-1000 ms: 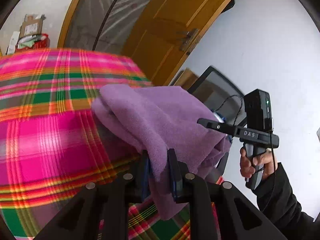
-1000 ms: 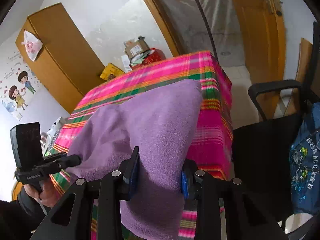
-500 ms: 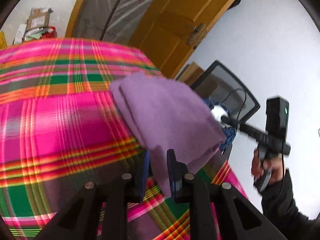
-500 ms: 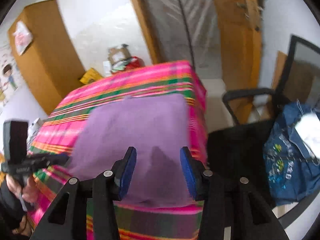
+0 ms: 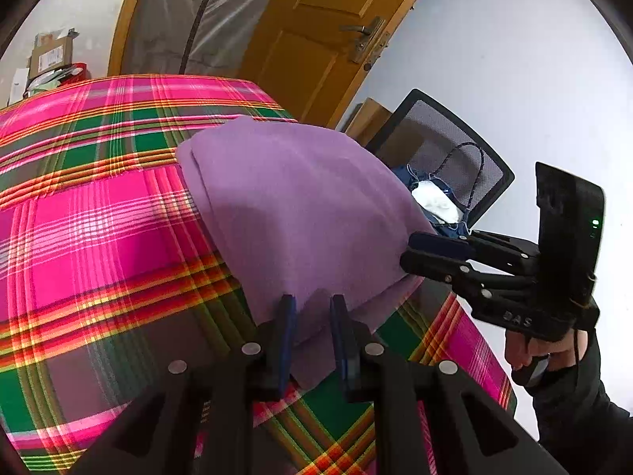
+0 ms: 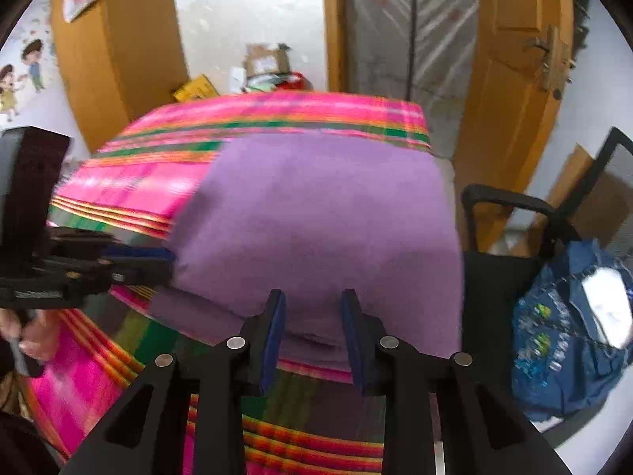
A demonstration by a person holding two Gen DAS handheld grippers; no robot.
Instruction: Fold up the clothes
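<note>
A purple cloth (image 5: 300, 206) lies folded on the plaid tablecloth (image 5: 99, 237), near the table's right edge. My left gripper (image 5: 312, 312) is at the cloth's near corner, and the fabric fills the gap between its blue pads, so it is shut on the cloth. In the right wrist view the same cloth (image 6: 316, 213) spreads ahead of my right gripper (image 6: 314, 308). Its jaws are closing with the cloth's near folded edge between them, and the pads still stand off the fabric. The right gripper (image 5: 411, 251) shows at the cloth's right edge, the left gripper (image 6: 170, 261) at its left edge.
A black mesh chair (image 5: 447, 146) holding a blue bag (image 6: 569, 328) stands right beside the table. Behind it are an orange wooden door (image 5: 316, 39) and a plastic-covered doorway. Boxes (image 6: 265, 63) sit past the table's far edge. A person's hand (image 5: 530, 352) grips the right tool.
The cloth, held up by both grippers a second ago, now lies flat and folded on the table. The right gripper let go, opened wide, and has come back to the near edge.
</note>
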